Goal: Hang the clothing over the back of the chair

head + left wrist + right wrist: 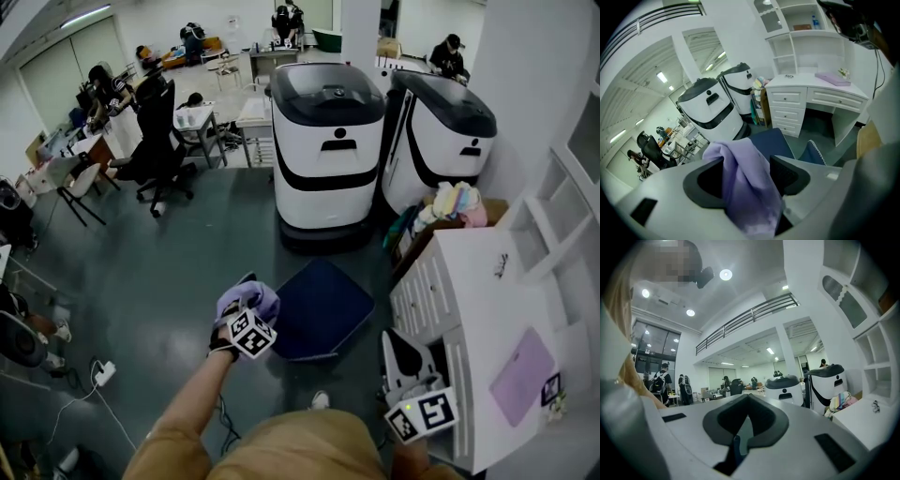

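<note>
The left tongs [747,161] stand wide, the purple cloth [251,298] draped loosely between them, at the blue chair's [323,309] left edge. The right tongs [747,399] are closed and empty beside the white surface [487,309].

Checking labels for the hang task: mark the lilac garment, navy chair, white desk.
lilac garment [745,183]: left gripper view, middle fold.
navy chair [323,309]: head view, seat centre.
white desk [478,314]: head view, bare top.

Soft lilac cloth [259,297] at the left gripper [246,315], by a padded dark-blue chair [323,309]
Cloth bunched round its tip, overlapping the chair's left edge; right gripper [401,350] just beside the white drawered desk [473,291]
</note>
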